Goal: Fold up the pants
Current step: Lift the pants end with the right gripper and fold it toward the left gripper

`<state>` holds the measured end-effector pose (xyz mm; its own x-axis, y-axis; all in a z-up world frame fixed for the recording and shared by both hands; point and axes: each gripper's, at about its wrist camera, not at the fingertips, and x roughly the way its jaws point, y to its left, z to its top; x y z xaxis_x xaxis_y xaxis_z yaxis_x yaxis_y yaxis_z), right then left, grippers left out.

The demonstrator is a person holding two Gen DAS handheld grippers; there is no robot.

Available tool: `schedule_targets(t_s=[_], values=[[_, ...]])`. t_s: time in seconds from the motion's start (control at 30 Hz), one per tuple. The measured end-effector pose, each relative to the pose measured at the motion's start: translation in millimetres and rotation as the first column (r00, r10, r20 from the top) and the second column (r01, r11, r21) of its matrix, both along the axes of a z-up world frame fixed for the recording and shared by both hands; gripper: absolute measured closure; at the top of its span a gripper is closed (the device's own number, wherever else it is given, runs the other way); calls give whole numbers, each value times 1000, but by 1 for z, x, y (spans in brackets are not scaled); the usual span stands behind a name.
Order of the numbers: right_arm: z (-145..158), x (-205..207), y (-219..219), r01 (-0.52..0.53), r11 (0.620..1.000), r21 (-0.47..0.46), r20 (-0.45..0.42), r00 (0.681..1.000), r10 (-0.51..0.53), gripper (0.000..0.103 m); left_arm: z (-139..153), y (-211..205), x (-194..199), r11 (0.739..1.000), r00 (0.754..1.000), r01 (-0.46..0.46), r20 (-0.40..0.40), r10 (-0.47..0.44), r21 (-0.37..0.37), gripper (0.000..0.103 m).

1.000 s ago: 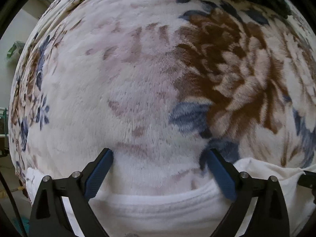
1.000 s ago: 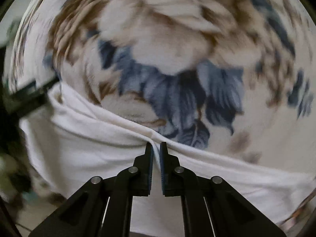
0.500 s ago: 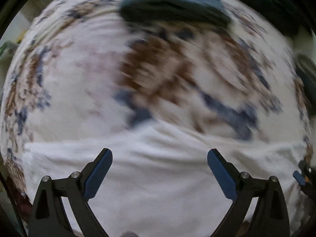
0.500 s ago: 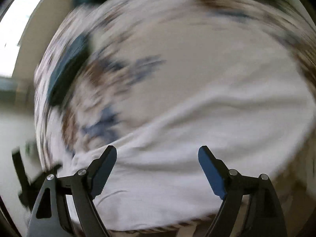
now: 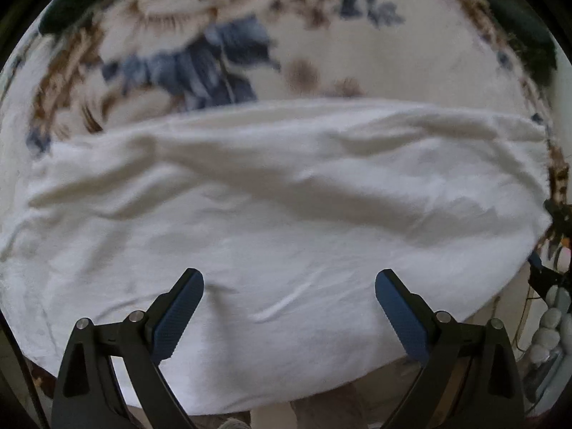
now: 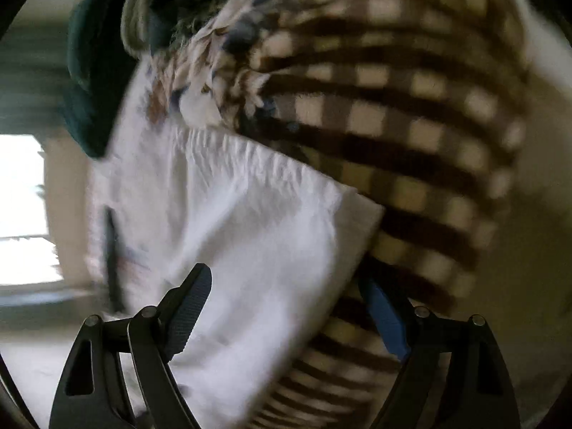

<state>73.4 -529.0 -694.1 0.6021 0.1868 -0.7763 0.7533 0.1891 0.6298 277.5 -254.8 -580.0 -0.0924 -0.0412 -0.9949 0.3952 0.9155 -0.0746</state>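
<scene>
The white pants [image 5: 279,214] lie folded in a wide band across the floral blanket [image 5: 321,53]. My left gripper [image 5: 289,307] is open and empty, hovering above the near part of the pants. In the right wrist view the pants [image 6: 250,221] show their gathered waistband end near the bed's side. My right gripper [image 6: 286,307] is open and empty above that end; the view is blurred by motion.
A brown and cream checked blanket [image 6: 411,136] hangs beside the pants' end. Dark green cloth [image 6: 93,82] lies beyond the pants, also at the far edge in the left wrist view [image 5: 64,7]. A bright window [image 6: 21,207] is at left.
My right gripper has opened and let go of the pants' edge, then swung toward the bed's side. My left gripper has pulled back, so more of the pants shows.
</scene>
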Motion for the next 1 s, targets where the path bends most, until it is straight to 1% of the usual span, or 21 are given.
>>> schedule_targets(t_s=[0.03, 0.1, 0.13, 0.2, 0.27, 0.3, 0.33, 0.37, 0.47, 0.53, 0.6, 0.67, 0.7, 0.77, 0.8, 0.83, 0.87, 0.9, 0.93, 0.97, 1.0], values=[[-7, -1, -4, 26, 1000, 15, 22, 999, -26, 19, -10, 1, 0, 1000, 1000, -10, -19, 11, 26, 4], [-13, 0, -1, 68, 997, 33, 81, 994, -70, 21, -22, 7, 4, 998, 998, -42, -39, 43, 39, 4], [-13, -4, -4, 101, 993, 54, 136, 985, -107, 22, -23, 8, 6, 998, 998, -52, -40, 54, 34, 4], [-11, -13, -8, 127, 987, 96, 233, 961, -147, 25, -23, 10, 10, 997, 996, -70, -47, 71, 27, 4], [-10, -20, -14, 120, 984, 133, 319, 935, -157, 26, -25, 10, 14, 997, 995, -78, -55, 80, 28, 3], [-11, -20, -15, 104, 985, 134, 340, 929, -145, 32, -27, 10, 14, 996, 995, -83, -60, 84, 27, 1], [-11, -21, -17, 78, 988, 136, 367, 922, -123, 40, -29, 10, 15, 996, 994, -89, -63, 91, 25, 0], [-10, -19, -19, 46, 990, 133, 386, 918, -95, 41, -32, 11, 12, 995, 993, -99, -67, 100, 23, 0], [-14, 3, -18, -32, 996, 79, 333, 943, 4, 40, -41, 12, 18, 991, 988, -134, -79, 134, 9, 0], [-34, 15, -20, -56, 992, 110, 312, 950, 19, 40, -45, 14, 22, 987, 984, -158, -83, 159, 8, 0], [-43, 25, -21, -56, 990, 130, 330, 944, 10, 40, -47, 16, 22, 986, 983, -164, -83, 165, 18, 0], [-41, 40, -20, -67, 990, 126, 351, 936, 19, 42, -51, 13, 25, 986, 983, -163, -79, 165, 28, 0], [-37, 47, -18, -76, 990, 119, 372, 928, 26, 45, -52, 12, 26, 986, 982, -164, -84, 167, 31, 0], [-28, 61, -11, -108, 989, 100, 413, 909, 57, 45, -58, 7, 29, 986, 981, -163, -99, 167, 45, 0], [-26, 66, -7, -122, 989, 78, 405, 911, 80, 45, -59, 4, 31, 984, 979, -170, -104, 174, 48, 0], [-32, 75, -3, -147, 987, 68, 358, 927, 114, 49, -60, 3, 32, 984, 979, -173, -102, 177, 47, 0], [-39, 78, -1, -153, 985, 76, 323, 939, 121, 57, -59, 3, 33, 984, 979, -174, -98, 177, 44, 0], [-46, 79, -2, -139, 987, 83, 287, 952, 110, 83, -59, 3, 34, 984, 980, -176, -92, 179, 37, 0], [-54, 77, -4, -116, 988, 103, 265, 961, 85, 89, -55, 3, 32, 984, 980, -178, -84, 180, 28, 0], [-60, 72, -7, -84, 987, 135, 276, 960, 44, 91, -51, 2, 31, 984, 981, -178, -74, 179, 20, 0], [-61, 68, -8, -57, 988, 143, 276, 961, 15, 93, -46, 0, 34, 984, 982, -179, -65, 180, 11, 0]])
